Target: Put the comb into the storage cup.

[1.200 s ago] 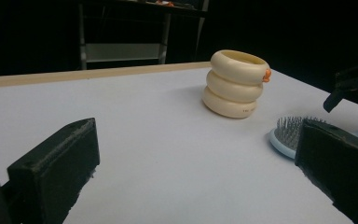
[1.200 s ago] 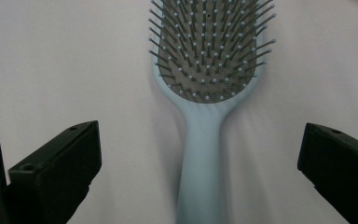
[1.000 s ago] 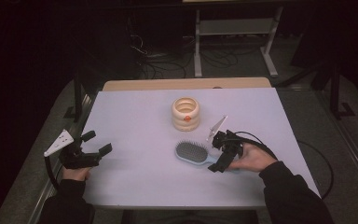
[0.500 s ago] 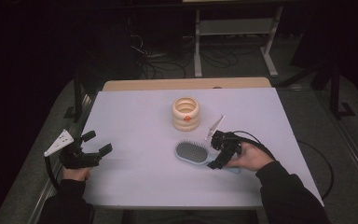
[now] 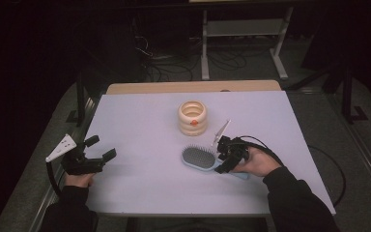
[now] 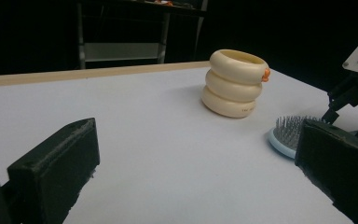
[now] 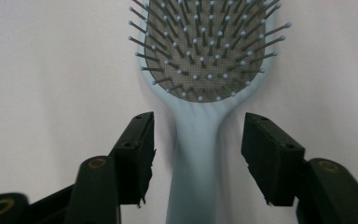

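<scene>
A light blue hairbrush [image 5: 198,158] lies bristles up on the white table [image 5: 140,121], head to the left and handle to the right. My right gripper [image 5: 222,154] straddles that handle. In the right gripper view the handle [image 7: 196,158] runs between the two pads [image 7: 137,154] with a gap on each side. The jaws of my right gripper [image 7: 196,135] have just been closing and touch nothing. My left gripper [image 5: 101,147] rests open at the table's left edge, nothing between its jaws. From there the left gripper [image 6: 198,149] faces the brush head [image 6: 286,135].
A cream holder shaped like stacked rings [image 5: 192,117] with an orange dot stands behind the brush, also in the left gripper view [image 6: 235,84]. A wooden strip [image 5: 193,87] borders the table's far edge. A metal rack [image 5: 244,29] and cables sit on the dark floor beyond.
The right hand has edged slightly left along the brush handle, and its jaws look narrower. The left hand and its gripper have stayed put.
</scene>
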The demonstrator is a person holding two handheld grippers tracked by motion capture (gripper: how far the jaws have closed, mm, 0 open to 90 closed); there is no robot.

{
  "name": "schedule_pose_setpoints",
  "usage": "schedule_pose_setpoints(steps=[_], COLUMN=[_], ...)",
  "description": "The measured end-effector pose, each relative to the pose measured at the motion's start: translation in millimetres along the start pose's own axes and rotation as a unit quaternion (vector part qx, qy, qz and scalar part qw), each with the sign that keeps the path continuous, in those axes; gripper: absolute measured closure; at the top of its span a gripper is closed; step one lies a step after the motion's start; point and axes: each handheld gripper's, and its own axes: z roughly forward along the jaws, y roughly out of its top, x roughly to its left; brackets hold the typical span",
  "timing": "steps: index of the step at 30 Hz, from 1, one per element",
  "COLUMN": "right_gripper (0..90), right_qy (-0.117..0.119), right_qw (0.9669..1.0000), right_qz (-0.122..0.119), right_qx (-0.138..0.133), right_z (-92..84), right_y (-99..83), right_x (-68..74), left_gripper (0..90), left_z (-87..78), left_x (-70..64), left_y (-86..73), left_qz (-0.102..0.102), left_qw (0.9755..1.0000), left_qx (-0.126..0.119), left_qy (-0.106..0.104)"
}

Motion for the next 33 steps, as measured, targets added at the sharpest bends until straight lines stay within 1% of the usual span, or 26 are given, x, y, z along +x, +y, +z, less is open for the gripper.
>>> schedule_pose_setpoints(steps=[7,11,15,19,22,25,30,32,33], right_gripper=[52.5,57.3,63.7,66.4,67.3,67.9,68.0,68.0,68.1], right_qy=[-0.006,-0.012,-0.01,-0.014,-0.015,-0.021,-0.017,-0.03,-0.029], right_qw=[0.9999,0.9998,0.9997,0.9996,0.9995,0.9994,0.9997,0.9994,0.9995], right_qz=[-0.003,-0.004,-0.011,-0.015,-0.015,-0.017,-0.013,-0.013,-0.013], right_qx=[0.014,0.017,0.019,0.022,0.022,0.021,0.014,0.008,0.006], right_z=[3.7,5.0,5.7,5.8,5.4,5.2,3.7,2.2,1.8], right_y=[0.1,0.6,1.2,1.3,0.8,0.6,0.0,0.1,-0.1], right_x=[-0.8,-0.5,1.5,2.5,2.1,2.7,1.5,2.7,2.6], left_gripper=[0.0,0.0,0.0,0.0,0.0,0.0,0.0,0.0,0.0], left_z=[0.0,0.1,0.2,1.1,0.6,0.6,0.6,0.5,0.5], left_x=[0.0,-0.1,-0.2,-0.7,-0.3,-0.1,-0.2,-0.2,-0.3], left_y=[0.0,0.0,0.0,-0.2,-0.1,-0.2,-0.1,-0.1,-0.2], left_qz=[0.0,0.001,0.002,0.004,0.002,0.003,0.002,0.002,0.002], left_qw=[1.0,1.0,1.0,1.0,1.0,1.0,1.0,1.0,1.0], left_qx=[0.0,0.0,0.002,0.004,0.002,0.003,0.002,0.003,0.002], left_qy=[0.0,0.0,0.0,-0.001,-0.001,-0.001,-0.001,-0.001,-0.001])
